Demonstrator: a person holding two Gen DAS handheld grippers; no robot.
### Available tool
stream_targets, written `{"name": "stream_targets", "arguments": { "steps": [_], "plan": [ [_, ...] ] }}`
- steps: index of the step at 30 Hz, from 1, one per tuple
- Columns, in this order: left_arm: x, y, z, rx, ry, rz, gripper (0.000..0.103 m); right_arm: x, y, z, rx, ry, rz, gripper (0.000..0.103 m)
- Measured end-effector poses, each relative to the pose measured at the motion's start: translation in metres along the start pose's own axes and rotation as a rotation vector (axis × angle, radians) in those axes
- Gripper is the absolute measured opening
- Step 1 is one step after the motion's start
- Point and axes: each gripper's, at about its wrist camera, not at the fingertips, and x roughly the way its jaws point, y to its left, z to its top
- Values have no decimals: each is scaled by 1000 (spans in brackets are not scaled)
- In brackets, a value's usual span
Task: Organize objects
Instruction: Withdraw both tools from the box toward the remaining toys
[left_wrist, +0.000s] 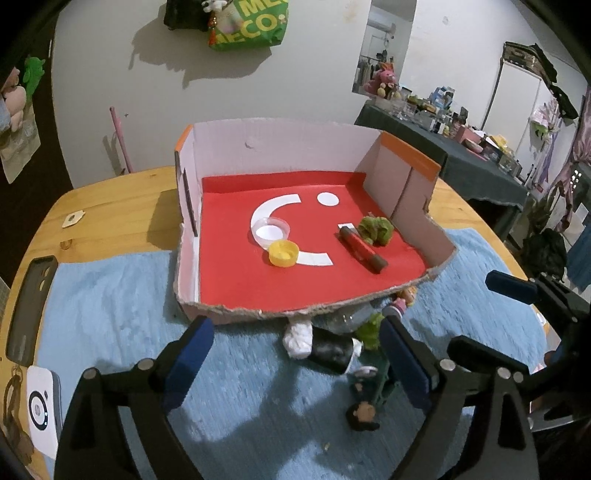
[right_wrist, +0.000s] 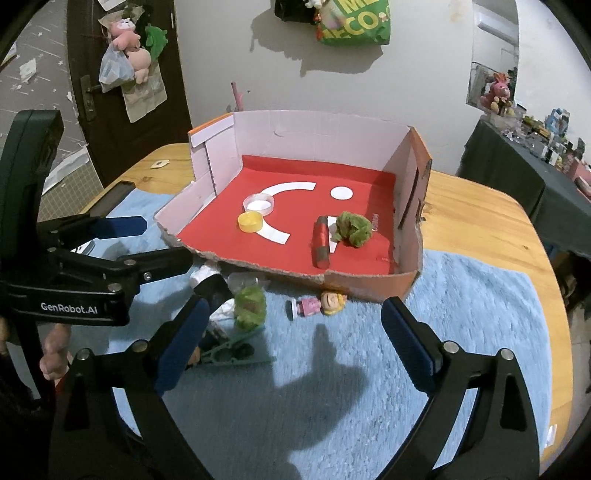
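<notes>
Both hand-held grippers empty and wide apart, picking the next thing to put in the box

My left hand-held gripper (left_wrist: 295, 354) and right hand-held gripper (right_wrist: 291, 343) both stand with jaws spread and nothing between the pads, hovering over the blue mat (right_wrist: 461, 314) on the counter (right_wrist: 480, 206). The cardboard box (right_wrist: 317, 129) sits beyond them and already holds a yellow cap (right_wrist: 250, 223), a clear lid (right_wrist: 258, 202), a red marker (right_wrist: 320, 240) and a green crumpled wad (right_wrist: 352, 229). Still loose on the mat by the box's near edge are the small doll (right_wrist: 317, 304), a green wrapped ball (right_wrist: 251, 302), a green clothespin (right_wrist: 236, 350) and a black bottle (left_wrist: 332, 350). I judge the doll the easiest for my right: straddle its body across the narrow way, close gently, lift clear of the torn front wall.
</notes>
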Motion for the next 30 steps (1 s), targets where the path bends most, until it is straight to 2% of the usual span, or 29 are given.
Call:
{"name": "stream_targets", "arguments": {
  "steps": [17, 30],
  "plan": [
    [-6, -4, -35, -2, 23, -5, 97, -6, 6, -31, 5, 18, 1, 95],
    [10, -17, -56, 25, 80, -46, 97, 0, 7, -54, 13, 59, -12, 95]
  ]
}}
